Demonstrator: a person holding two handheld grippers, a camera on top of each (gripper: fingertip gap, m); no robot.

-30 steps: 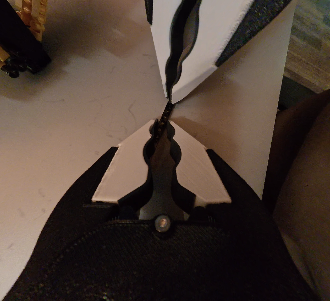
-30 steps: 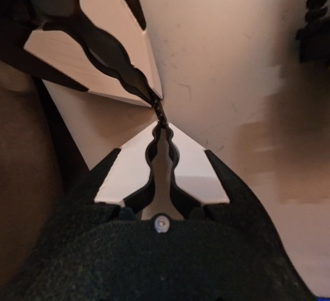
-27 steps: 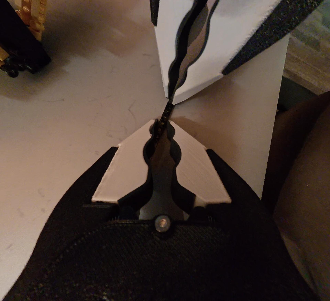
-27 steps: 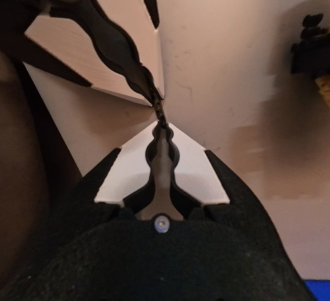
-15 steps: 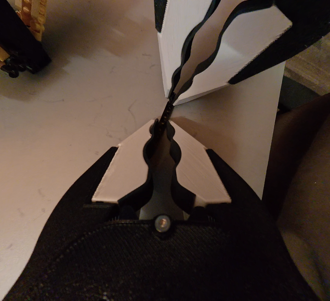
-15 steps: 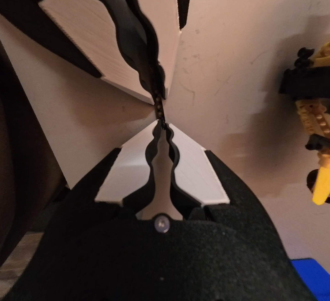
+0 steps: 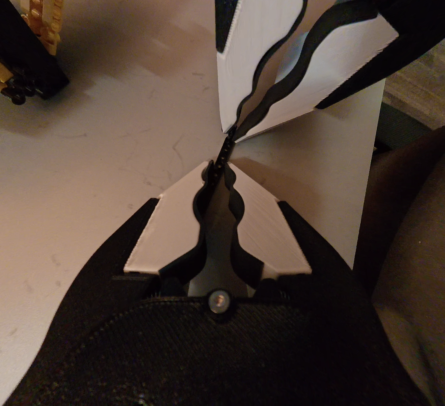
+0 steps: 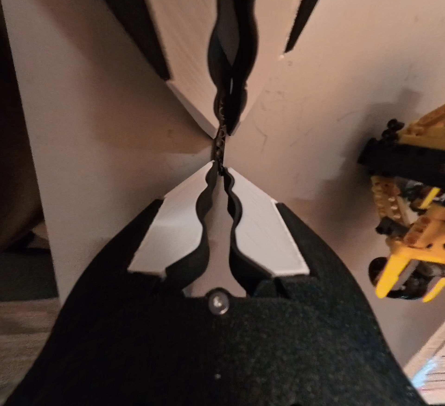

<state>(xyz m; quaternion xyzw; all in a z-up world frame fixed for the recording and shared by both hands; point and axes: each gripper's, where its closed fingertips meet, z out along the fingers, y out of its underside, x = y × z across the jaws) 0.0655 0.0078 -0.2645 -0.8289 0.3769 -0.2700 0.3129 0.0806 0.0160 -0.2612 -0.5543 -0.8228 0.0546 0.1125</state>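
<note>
1. The left gripper (image 7: 218,165) sits at the bottom of the left wrist view, its two white, black-lined fingers pressed together at the tips, pinching one end of a thin black beam with a row of holes (image 7: 225,149).
2. The right gripper (image 8: 219,169) shows the same in its own view: tips closed on the other end of the black beam (image 8: 220,143), which spans the short gap between the two grippers above the white table (image 7: 108,153).
3. Across the gap in the left view, the right gripper (image 7: 232,130) comes in from the upper right, its fingers meeting only at the tips and gaping wider behind them.
4. In the right view the left gripper (image 8: 225,126) comes in from the top, tip to tip with the right one.
5. Farther off, a yellow-and-black brick-built vehicle model (image 8: 407,213) stands on the table at the right of the right view; part of it (image 7: 29,32) shows at the upper left of the left view, well apart from the grippers.
</note>
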